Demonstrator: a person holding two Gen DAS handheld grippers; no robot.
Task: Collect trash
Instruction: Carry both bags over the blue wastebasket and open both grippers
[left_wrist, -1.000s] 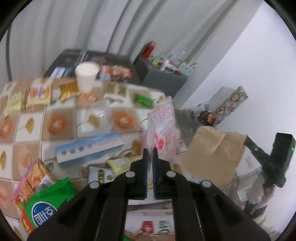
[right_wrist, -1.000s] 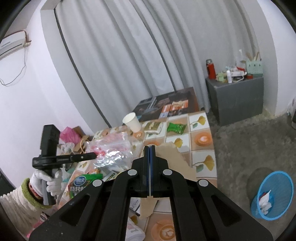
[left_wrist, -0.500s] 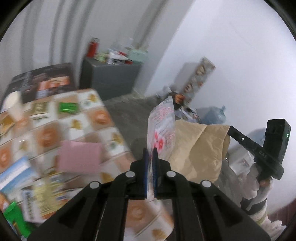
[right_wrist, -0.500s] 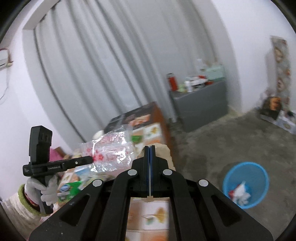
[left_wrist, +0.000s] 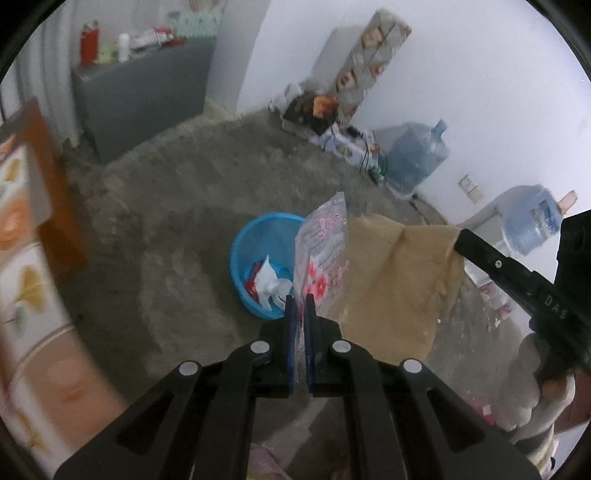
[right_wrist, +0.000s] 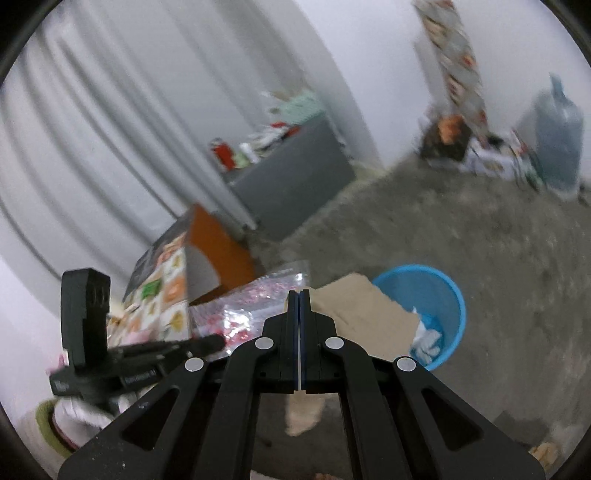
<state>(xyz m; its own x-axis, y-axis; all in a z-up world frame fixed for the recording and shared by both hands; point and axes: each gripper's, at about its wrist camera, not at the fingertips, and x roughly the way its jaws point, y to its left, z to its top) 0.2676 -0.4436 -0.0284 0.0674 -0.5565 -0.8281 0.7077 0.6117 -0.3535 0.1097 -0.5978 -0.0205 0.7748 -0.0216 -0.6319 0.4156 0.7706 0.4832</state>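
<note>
A: How does the light look?

B: Soft, even and rather dim indoors; the pale walls wash out, and shadows stay faint on the rough grey concrete floor (left_wrist: 177, 221).

A: Sharpness?

B: The patterned tiled tabletop (left_wrist: 22, 266) left of the left gripper smears with motion blur. The right view is blurred throughout. Both fisheye views bend and darken at the rim.
</note>
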